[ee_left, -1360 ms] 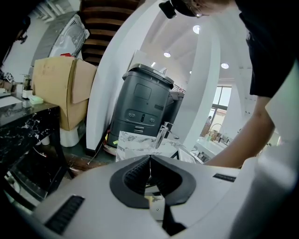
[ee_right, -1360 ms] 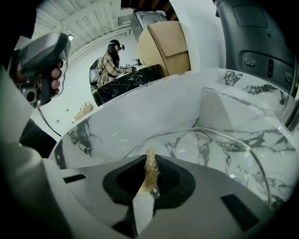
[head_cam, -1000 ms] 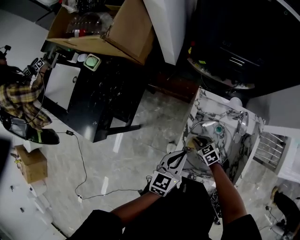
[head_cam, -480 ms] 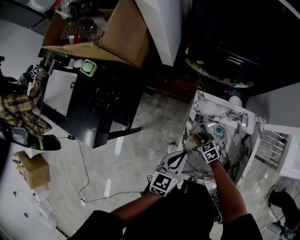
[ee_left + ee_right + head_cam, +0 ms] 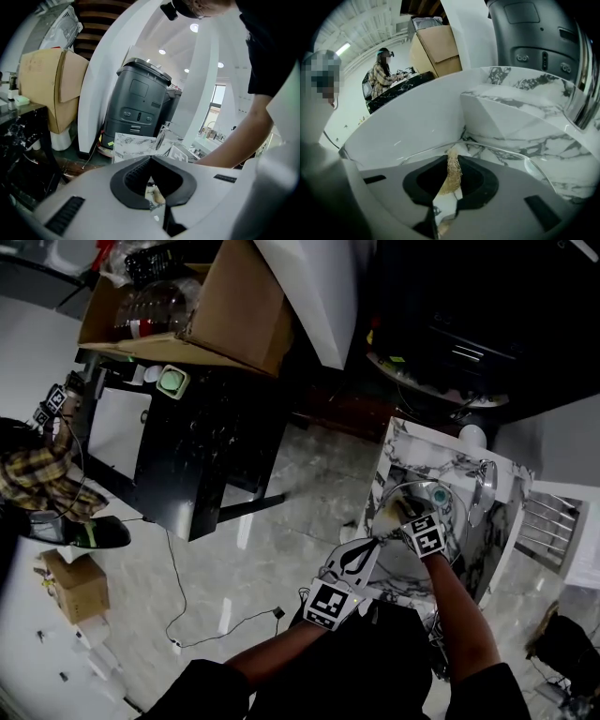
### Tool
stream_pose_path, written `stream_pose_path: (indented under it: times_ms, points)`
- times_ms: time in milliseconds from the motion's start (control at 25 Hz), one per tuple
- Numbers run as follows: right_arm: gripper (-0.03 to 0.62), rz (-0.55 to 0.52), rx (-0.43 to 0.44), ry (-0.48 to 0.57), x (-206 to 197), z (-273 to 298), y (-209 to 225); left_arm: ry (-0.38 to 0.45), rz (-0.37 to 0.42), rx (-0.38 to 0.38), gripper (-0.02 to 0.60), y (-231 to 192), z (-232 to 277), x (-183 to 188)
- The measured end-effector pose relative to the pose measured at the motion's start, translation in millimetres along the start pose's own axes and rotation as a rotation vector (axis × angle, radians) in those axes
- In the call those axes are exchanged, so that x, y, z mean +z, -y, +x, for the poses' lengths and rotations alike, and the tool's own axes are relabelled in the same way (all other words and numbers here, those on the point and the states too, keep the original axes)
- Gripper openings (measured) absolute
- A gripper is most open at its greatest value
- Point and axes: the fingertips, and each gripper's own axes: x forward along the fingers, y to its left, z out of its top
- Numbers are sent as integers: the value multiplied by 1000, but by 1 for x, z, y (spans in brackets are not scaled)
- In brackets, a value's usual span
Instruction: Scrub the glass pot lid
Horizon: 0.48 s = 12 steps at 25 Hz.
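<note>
The glass pot lid [image 5: 424, 505] with a teal knob lies in the marble sink [image 5: 466, 538]. Its clear rim [image 5: 520, 157] curves across the right gripper view. My right gripper [image 5: 397, 515] is over the lid's near left part, shut on a tan fibrous scrubber [image 5: 453, 172] that sticks out past the jaws toward the glass. My left gripper [image 5: 374, 540] reaches the lid's near edge from the lower left. Its jaw tips [image 5: 150, 159] meet, and a bit of rim and the scrubber show in the gap behind them.
A chrome faucet [image 5: 483, 482] stands at the sink's far right. A black table [image 5: 192, 442] with a big cardboard box [image 5: 234, 301] is to the left. A person in a plaid shirt [image 5: 33, 474], a floor cable [image 5: 173, 610] and a grey machine [image 5: 138, 103] are around.
My right gripper has slid a little farther over the lid with the scrubber. The left gripper has stayed at the lid's near edge. The head view has shifted slightly.
</note>
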Motion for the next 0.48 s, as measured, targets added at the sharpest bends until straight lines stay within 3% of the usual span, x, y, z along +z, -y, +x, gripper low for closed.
stream_pose_path:
  times_ms: [480]
  points:
    - [61, 41, -131, 31, 1, -7, 33, -7, 1, 1, 15, 11, 6, -2]
